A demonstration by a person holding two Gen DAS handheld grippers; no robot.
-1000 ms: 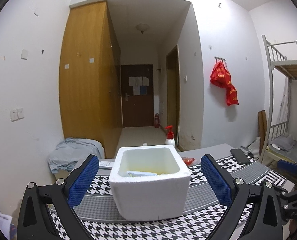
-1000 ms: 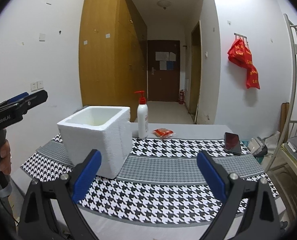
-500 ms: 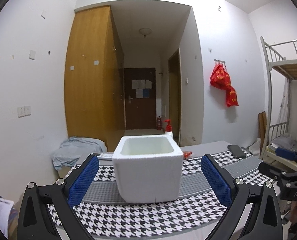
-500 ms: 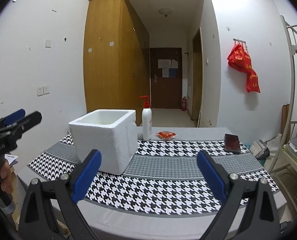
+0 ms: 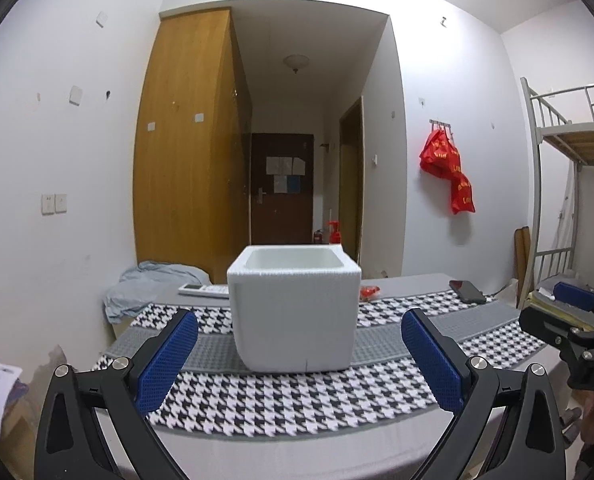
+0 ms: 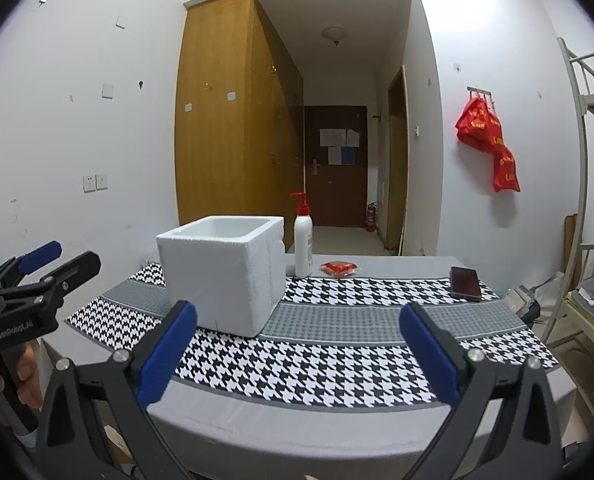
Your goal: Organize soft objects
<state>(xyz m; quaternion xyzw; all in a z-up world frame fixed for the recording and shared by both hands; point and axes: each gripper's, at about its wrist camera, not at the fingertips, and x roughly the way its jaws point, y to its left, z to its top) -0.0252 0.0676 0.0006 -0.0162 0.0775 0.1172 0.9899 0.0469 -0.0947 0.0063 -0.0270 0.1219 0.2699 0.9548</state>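
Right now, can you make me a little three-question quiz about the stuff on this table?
1. True or false: the white foam box stands on the houndstooth cloth.
2. Which thing stands upright just behind the box? A) the pump bottle B) the black phone C) the red packet
3. Fill in: both the left hand-held gripper and the right hand-held gripper are ____ and hold nothing.

Key: 1 true; 2 A; 3 open.
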